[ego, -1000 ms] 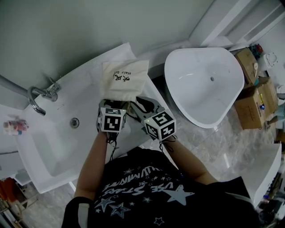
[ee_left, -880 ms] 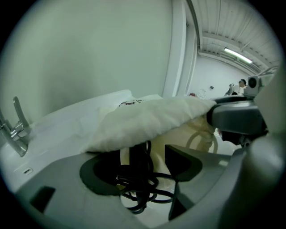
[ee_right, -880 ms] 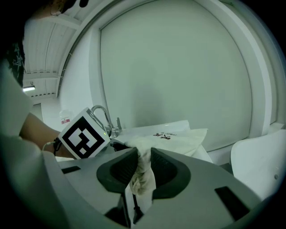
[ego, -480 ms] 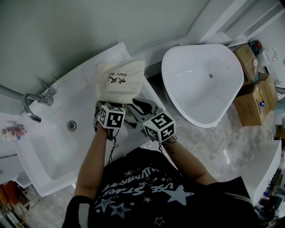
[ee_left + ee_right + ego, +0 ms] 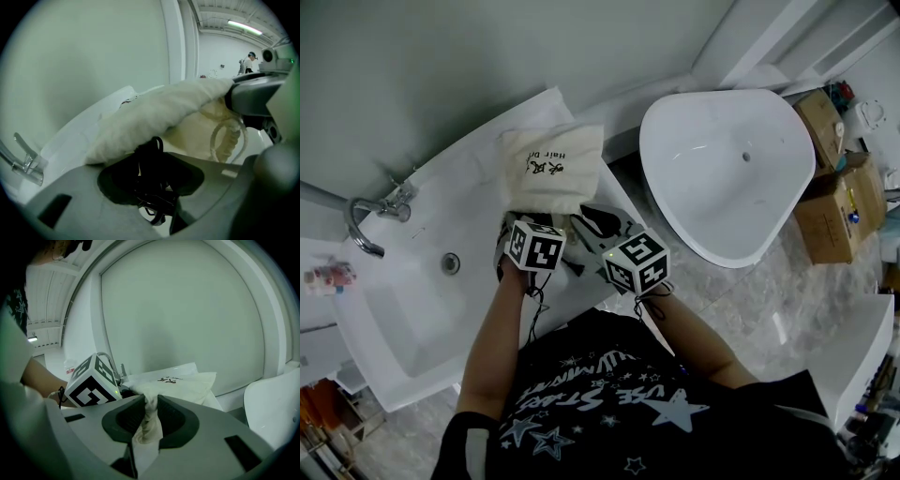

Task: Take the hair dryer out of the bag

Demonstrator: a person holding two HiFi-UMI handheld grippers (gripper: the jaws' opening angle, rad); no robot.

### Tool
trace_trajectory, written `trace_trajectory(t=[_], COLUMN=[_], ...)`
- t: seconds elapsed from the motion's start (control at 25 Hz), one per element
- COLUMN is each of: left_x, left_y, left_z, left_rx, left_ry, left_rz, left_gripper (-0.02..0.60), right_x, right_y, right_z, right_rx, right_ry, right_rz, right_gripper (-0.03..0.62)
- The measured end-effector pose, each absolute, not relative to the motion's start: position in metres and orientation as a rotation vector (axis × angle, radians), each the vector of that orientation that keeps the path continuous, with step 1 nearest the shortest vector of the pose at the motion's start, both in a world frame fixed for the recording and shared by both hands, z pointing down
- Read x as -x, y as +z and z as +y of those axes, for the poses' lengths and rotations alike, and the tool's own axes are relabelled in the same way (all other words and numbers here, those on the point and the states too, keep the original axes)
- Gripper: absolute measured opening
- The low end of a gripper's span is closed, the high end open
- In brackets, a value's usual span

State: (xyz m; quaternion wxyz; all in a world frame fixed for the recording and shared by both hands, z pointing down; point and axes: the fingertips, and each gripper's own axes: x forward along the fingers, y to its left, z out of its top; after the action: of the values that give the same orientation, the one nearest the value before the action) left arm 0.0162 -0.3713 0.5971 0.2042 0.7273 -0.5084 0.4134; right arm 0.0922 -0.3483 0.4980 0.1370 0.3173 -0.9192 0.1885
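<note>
A cream cloth bag with black print lies on the white counter beside the sink, its mouth towards me. My left gripper is at the mouth. Its jaws are closing, and a bundle of black cord is pinched between the pads. The hair dryer itself is hidden inside the bag. My right gripper is shut on a fold of the bag's cloth at the mouth's right side. The bag's drawstring loop hangs by the opening.
A sink basin with a chrome faucet lies left of the bag. A large white tub stands on the right, with cardboard boxes beyond it. Small bottles stand at the far left.
My left gripper has tipped down a little at the bag's mouth. The right gripper keeps its hold on the cloth and stays in place.
</note>
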Motion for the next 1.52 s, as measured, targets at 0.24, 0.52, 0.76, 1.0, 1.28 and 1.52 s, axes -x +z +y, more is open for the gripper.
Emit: trace_trajectory(t=[0.24, 0.52, 0.76, 1.0, 1.28, 1.52], left_x=[-0.020, -0.020, -0.018, -0.024, -0.028, -0.029], left_y=[0.594, 0.588, 0.584, 0.580, 0.587, 0.597], left_z=[-0.357, -0.332, -0.306, -0.285, -0.282, -0.284], left_rx=[-2.014, -2.012, -2.015, -2.039, -2.039, -2.055], left_ry=[1.136, 1.131, 1.108, 1.016, 0.951, 0.971], left_rz=[-1.388, -1.294, -1.238, -1.149, -1.075, -1.079], left_gripper=[0.164, 0.164, 0.164, 0.163, 0.160, 0.163], right_x=[-0.097, -0.102, -0.106, -0.110, -0.113, -0.114], right_y=[0.500, 0.503, 0.506, 0.511, 0.517, 0.519], right_z=[-0.349, -0.350, -0.350, -0.349, -0.351, -0.352], right_rx=[-0.920, -0.948, -0.967, -0.994, -1.010, -1.011], right_ry=[0.536, 0.547, 0.541, 0.554, 0.580, 0.581], right_rz=[-2.651, -2.633, -2.619, -2.599, -2.579, -2.579], right_gripper=[0.083, 0.080, 0.078, 0.075, 0.074, 0.072])
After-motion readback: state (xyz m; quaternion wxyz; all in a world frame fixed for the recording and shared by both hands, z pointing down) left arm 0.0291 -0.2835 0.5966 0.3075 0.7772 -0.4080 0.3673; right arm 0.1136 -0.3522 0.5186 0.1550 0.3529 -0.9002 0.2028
